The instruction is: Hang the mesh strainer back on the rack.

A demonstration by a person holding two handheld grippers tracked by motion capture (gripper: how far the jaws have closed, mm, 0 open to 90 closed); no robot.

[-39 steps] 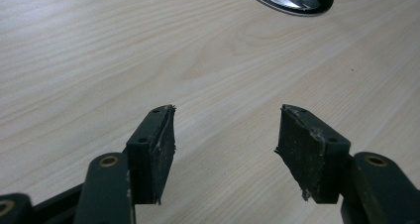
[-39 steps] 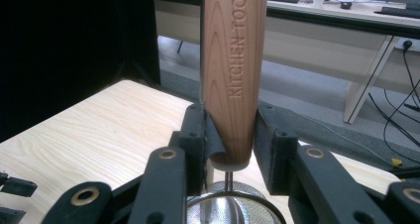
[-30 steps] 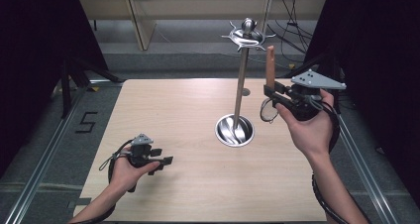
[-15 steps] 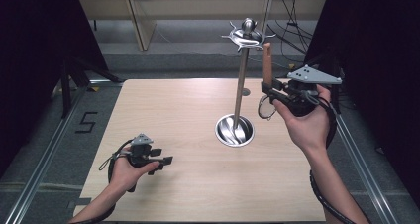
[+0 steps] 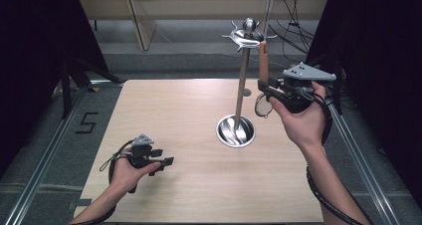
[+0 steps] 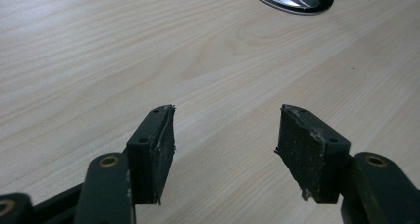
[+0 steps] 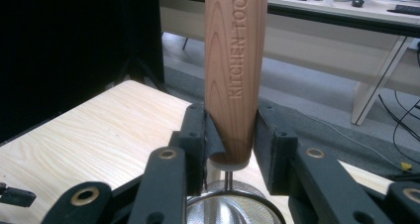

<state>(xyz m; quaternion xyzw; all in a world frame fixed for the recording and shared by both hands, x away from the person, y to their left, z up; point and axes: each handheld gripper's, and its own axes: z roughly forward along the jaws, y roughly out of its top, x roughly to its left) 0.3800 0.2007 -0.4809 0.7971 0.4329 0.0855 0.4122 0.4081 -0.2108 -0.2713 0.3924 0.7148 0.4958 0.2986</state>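
Right gripper (image 7: 230, 135) clamps the small mesh strainer's upright wooden handle (image 7: 234, 70); left gripper (image 6: 225, 152) rests wide, holding nothing.

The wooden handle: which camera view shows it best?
The right gripper view: the handle stands upright and close, clamped between the right tool, with its lettering readable and a mesh sieve below. In the high view the handle is small and thin, near the stand. The left gripper view looks at the table.

"KITCHEN TOOL" runs lengthwise, engraved, up the wooden handle (image 7: 236, 70). A "5" (image 5: 85, 123) marks the floor, far left of it.
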